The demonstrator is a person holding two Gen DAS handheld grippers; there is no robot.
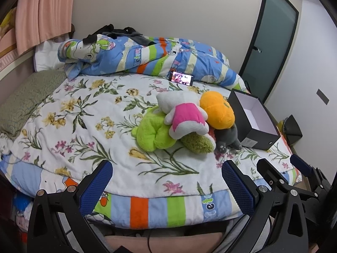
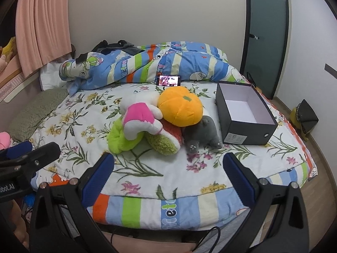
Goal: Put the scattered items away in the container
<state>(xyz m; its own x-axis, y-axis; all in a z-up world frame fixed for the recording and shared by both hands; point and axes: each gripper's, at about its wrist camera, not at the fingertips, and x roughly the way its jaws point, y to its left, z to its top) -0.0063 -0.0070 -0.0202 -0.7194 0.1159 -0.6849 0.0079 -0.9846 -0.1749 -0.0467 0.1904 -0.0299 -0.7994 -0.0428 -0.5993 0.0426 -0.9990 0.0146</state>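
Observation:
A pile of plush toys lies on the flowered bedspread: a white toy in a pink dress (image 1: 185, 116) (image 2: 140, 116), an orange pumpkin (image 1: 218, 110) (image 2: 180, 107), a lime-green toy (image 1: 152, 132) (image 2: 118, 139), a grey cat (image 1: 228, 140) (image 2: 202, 135) and a red-and-green piece (image 2: 168, 137). An open black box (image 1: 252, 118) (image 2: 246, 111) stands empty to their right. My left gripper (image 1: 166, 181) and right gripper (image 2: 168, 175) hover open over the bed's near edge, short of the pile, nothing between their blue pads. The right gripper (image 1: 294, 168) shows at the left view's lower right.
A lit phone (image 1: 181, 78) (image 2: 168, 80) leans against a rolled striped quilt (image 1: 147, 57) (image 2: 147, 63) at the far side. A grey-green pillow (image 1: 27, 99) lies at the left. A dark door (image 2: 265, 31) and floor items (image 2: 305, 118) sit to the right.

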